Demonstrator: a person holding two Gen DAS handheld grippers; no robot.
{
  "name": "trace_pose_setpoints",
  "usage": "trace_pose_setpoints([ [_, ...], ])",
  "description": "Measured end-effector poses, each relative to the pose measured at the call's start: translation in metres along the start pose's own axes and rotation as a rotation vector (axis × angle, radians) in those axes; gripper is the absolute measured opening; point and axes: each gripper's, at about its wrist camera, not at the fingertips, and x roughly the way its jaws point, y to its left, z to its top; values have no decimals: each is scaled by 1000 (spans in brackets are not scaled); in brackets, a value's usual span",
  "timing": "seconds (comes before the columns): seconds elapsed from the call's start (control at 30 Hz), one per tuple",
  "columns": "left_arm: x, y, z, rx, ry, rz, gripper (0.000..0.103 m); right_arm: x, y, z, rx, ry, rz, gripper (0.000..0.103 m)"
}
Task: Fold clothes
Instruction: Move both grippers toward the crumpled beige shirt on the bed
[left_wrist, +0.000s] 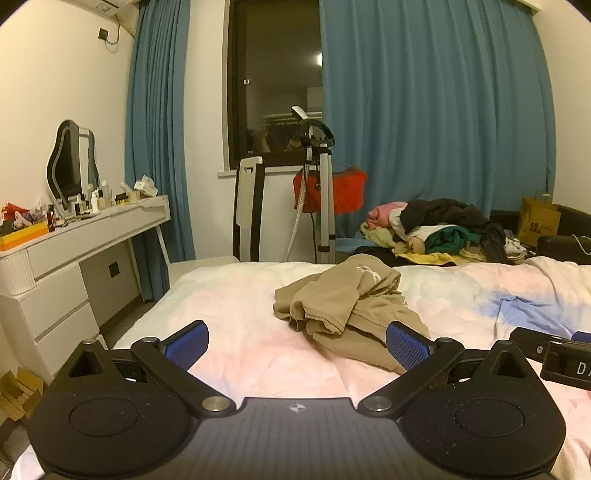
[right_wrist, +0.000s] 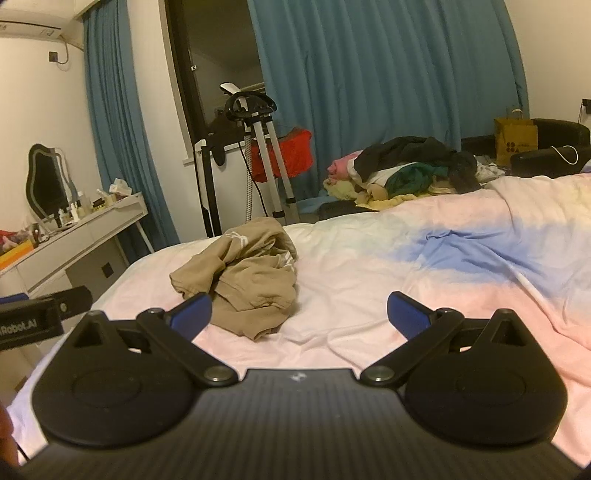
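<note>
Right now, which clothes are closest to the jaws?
The crumpled tan garment, lying alone on the bed just ahead. The mixed pile of clothes sits far back by the curtain.

Left claw spread; tan garment crumpled ahead.

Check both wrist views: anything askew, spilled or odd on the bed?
Nothing is spilled or damaged. The tan garment lies crumpled in a heap on the bed, not spread flat, as expected before folding. A mixed pile of clothes sits beyond the far edge. The left gripper and right gripper have open jaws, holding nothing.
</note>
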Motion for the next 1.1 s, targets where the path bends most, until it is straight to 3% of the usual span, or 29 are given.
trace_pose_setpoints([
  [0.63,1,0,-7,10,28,-32,103,2,-3,0,17,36,26,103],
  [0.9,-4,-4,-11,39,-8,-62,103,-1,-4,5,28,42,-3,103],
  [1.1,-2,-8,-15,48,-11,-56,103,-6,-14,13,73,44,22,103],
])
